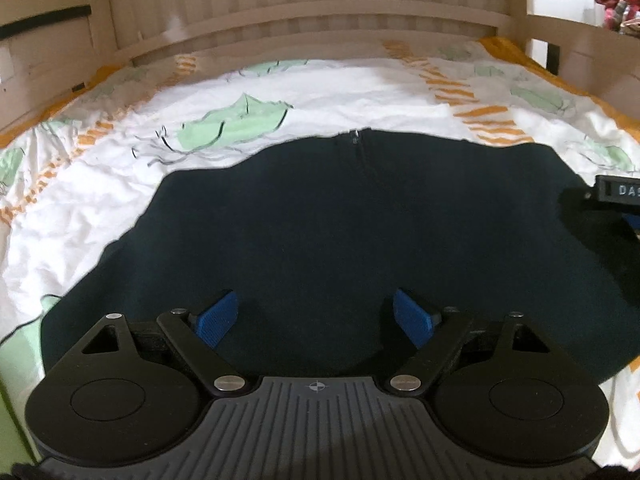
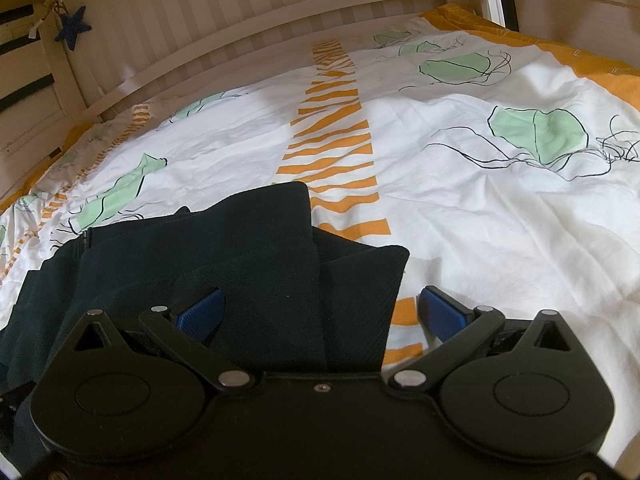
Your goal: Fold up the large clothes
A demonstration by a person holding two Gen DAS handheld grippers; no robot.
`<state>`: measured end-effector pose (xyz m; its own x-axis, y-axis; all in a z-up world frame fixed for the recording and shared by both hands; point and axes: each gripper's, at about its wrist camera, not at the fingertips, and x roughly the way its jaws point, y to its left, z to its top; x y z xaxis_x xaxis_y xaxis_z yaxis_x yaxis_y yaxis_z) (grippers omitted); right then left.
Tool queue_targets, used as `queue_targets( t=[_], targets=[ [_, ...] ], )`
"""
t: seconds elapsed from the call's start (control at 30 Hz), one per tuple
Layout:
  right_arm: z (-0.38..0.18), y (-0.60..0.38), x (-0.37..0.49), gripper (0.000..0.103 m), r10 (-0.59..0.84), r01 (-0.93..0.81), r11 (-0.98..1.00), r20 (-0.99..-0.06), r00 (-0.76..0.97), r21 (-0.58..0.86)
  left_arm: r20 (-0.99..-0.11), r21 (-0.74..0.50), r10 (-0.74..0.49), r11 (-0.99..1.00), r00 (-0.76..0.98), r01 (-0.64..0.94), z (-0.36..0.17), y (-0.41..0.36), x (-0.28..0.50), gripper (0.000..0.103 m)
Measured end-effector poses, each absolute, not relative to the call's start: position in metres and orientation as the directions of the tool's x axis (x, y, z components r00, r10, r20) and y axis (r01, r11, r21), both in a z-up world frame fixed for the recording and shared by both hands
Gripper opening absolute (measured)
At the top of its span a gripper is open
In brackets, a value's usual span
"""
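In the left wrist view, the dark navy garment (image 1: 340, 240) is lying spread across the bed (image 1: 100, 184), on a white cover printed with green and orange shapes. A zipper (image 1: 355, 138) is showing at its far edge, near the wooden headboard (image 1: 320, 24). The left tool (image 1: 316, 318) is hovering low over the near part of the cloth with its blue pads (image 1: 214, 320) standing wide apart and nothing between them. A piece of the right tool (image 1: 618, 192) is peeking in at the right edge.

In the right wrist view, the garment (image 2: 240, 264) is lying in overlapping layers, its folded part reaching toward the orange stripe. The right tool (image 2: 320, 312) is sitting wide, one pad (image 2: 200, 314) over cloth and the other over bare cover, gripping nothing.

The fabric is looking soft, limp and fairly thick, probably a knit: light enough to lift, but likely to sag and drag when raised by one point. Pinching at a corner or along a hem, through all layers, is looking safer than grabbing mid-panel, where only the top layer would likely be coming up.
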<state>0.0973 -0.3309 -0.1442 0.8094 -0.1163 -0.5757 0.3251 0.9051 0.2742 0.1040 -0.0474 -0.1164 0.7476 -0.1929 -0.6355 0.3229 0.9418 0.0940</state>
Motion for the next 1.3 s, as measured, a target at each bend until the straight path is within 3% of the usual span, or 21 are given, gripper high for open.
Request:
queue_targets(
  t=[0.3,0.57,0.83,0.97,1.23,1.3],
  targets=[
    [-0.133,-0.341,0.089,0.103,-0.002,0.312,0.880,-0.654,0.757,0.358,-0.653,0.054,-0.221,0.940,0.725,0.336,-0.121,-0.043,0.107,0.086],
    [-0.127,-0.342,0.075,0.103,0.246,0.259,0.822,-0.725,0.643,0.508,-0.650,0.048,-0.225,0.941,0.726,0.334,-0.121,-0.041,0.106,0.086],
    [-0.139,-0.348,0.074,0.103,0.408,0.252,0.694,-0.656,0.634,0.675,-0.649,0.043,-0.227,0.942,0.727,0.333,-0.121,-0.040,0.106,0.086],
    [-0.152,-0.357,0.078,0.103,0.447,0.232,0.601,-0.562,0.696,0.765,-0.640,0.034,-0.234,0.943,0.732,0.331,-0.119,-0.036,0.105,0.085],
    [-0.151,-0.351,0.079,0.102,0.448,0.181,0.621,-0.535,0.716,0.762,-0.634,-0.016,-0.244,0.953,0.734,0.303,-0.112,-0.024,0.083,0.085],
    [-0.148,-0.348,0.080,0.090,0.433,0.174,0.653,-0.552,0.713,0.737,-0.634,-0.043,-0.253,0.955,0.731,0.293,-0.114,-0.019,0.078,0.085]
  ],
)
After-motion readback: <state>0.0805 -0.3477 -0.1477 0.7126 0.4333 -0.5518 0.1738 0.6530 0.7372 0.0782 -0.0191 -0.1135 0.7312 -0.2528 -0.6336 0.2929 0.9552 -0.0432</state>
